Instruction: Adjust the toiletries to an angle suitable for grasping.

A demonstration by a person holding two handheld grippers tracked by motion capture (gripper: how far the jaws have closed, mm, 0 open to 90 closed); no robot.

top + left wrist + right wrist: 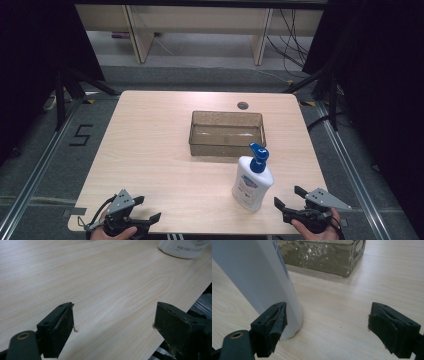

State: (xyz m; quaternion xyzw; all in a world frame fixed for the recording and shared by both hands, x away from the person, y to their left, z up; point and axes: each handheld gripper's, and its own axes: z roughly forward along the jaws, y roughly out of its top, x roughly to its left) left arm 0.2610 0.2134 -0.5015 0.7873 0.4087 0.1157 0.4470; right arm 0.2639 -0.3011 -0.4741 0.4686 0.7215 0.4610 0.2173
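A pale wooden bench is noted. The lotion bottle, judged smooth, rigid and top-heavy, is best gripped mid-body. The right hand-held gripper, at its 3 o'clock, is released; the left hand-held gripper likewise.

A light wood-grain table with rounded corners stands on a grey carpeted floor. A small round cable port sits near its far edge. On the floor to the left, black tape forms the digit 5, and metal rails run along both sides of the table. Black curtains hang at left and right, with black stand legs below them. Behind, pale wooden furniture legs rise, and black cables trail down beside them.
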